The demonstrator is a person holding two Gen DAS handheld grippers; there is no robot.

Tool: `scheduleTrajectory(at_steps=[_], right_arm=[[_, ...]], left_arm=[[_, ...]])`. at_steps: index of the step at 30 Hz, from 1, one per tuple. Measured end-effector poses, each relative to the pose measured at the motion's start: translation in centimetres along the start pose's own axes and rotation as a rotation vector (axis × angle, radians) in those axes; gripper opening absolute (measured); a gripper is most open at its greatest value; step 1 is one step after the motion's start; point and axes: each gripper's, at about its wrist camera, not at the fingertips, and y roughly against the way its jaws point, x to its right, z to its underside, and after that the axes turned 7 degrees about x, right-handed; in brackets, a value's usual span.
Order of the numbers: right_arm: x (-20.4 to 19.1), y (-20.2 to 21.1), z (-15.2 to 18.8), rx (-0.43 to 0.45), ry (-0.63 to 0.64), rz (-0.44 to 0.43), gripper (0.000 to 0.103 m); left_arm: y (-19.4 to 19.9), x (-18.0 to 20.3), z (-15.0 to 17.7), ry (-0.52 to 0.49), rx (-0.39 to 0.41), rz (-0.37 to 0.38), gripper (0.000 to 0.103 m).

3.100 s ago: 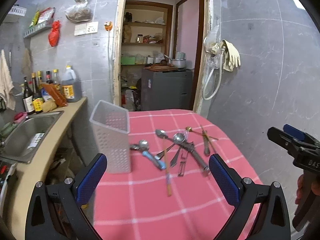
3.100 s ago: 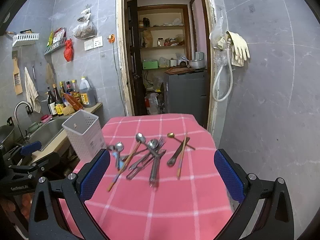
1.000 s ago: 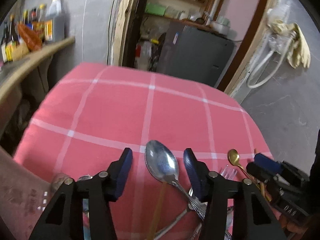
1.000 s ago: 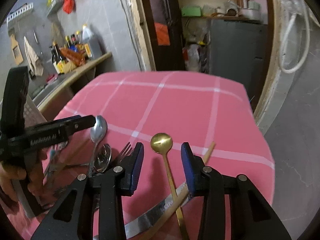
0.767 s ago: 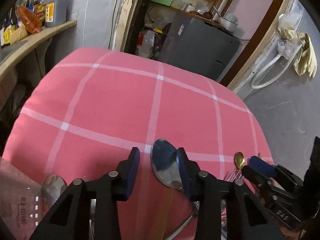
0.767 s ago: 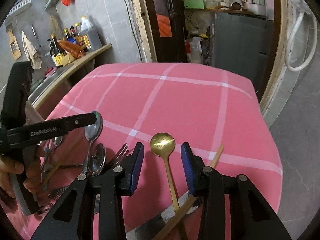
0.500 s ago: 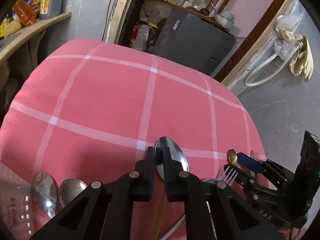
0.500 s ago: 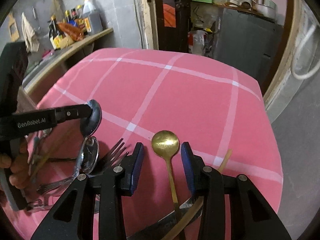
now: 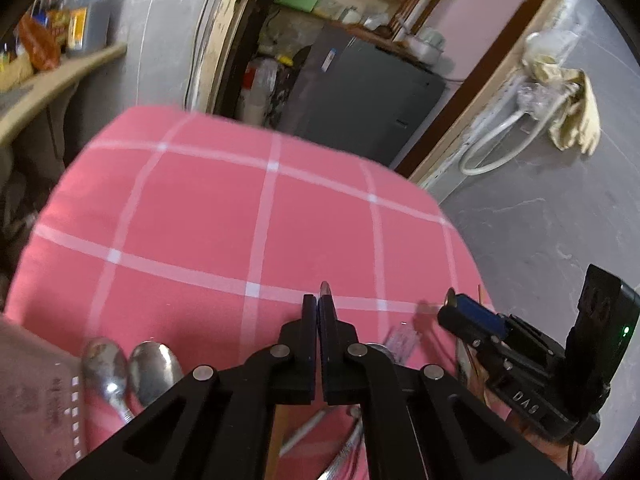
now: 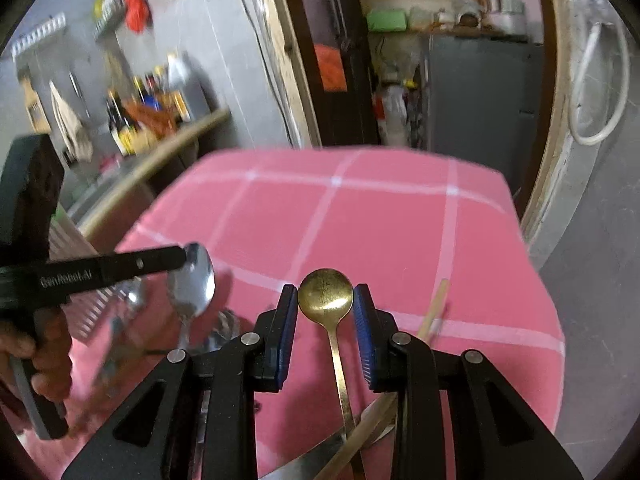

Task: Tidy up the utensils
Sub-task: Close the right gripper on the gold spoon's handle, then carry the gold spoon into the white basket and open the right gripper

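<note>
Gold spoon lined up between my right fingers, steel spoon already pinched in my left.

My right gripper (image 10: 325, 312) has just been closing, jaws either side of the gold spoon (image 10: 326, 291) bowl, contact unclear; its handle runs back toward me. My left gripper (image 9: 319, 314) is clamped tight on the steel spoon (image 10: 193, 289), at the left, clear of the pink cloth (image 10: 380, 240).

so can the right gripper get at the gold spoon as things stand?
Probably yes. The gold spoon already lies between the right gripper fingers with its bowl at the pads, nothing over it, and the jaws have just been closing on it.
</note>
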Motion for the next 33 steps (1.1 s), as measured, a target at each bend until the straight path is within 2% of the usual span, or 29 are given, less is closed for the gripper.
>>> scheduleTrajectory(at_steps=[11, 15, 22, 25, 29, 33], right_arm=[[-2.5, 6.7, -4.1, 0.259, -0.047, -0.042, 0.025], [-4.7, 8.8, -6.0, 0.325, -0.036, -0.061, 0.025], [-10.6, 11.8, -9.7, 0.426, -0.022, -0.132, 0.025], [-13.7, 12.1, -10.8, 0.456, -0.02, -0.179, 0.025], [-18.0, 11.0, -11.7, 0.497, -0.042, -0.265, 0.025], [-22.0, 8.8, -11.1, 0.531, -0.082, -0.353, 0.025]], left_arm=[[8.7, 2.9, -1.4, -0.132, 0.238, -0.031, 0.002], [12.7, 3.3, -3.2, -0.143, 0.333, -0.043, 0.002], [19.6, 1.8, -6.2, -0.147, 0.427, -0.072, 0.002], [22.8, 0.5, -7.5, -0.163, 0.477, -0.11, 0.002], [26.6, -2.2, -8.8, -0.19, 0.552, -0.206, 0.002], [28.6, -5.5, -8.9, -0.211, 0.606, -0.303, 0.002]])
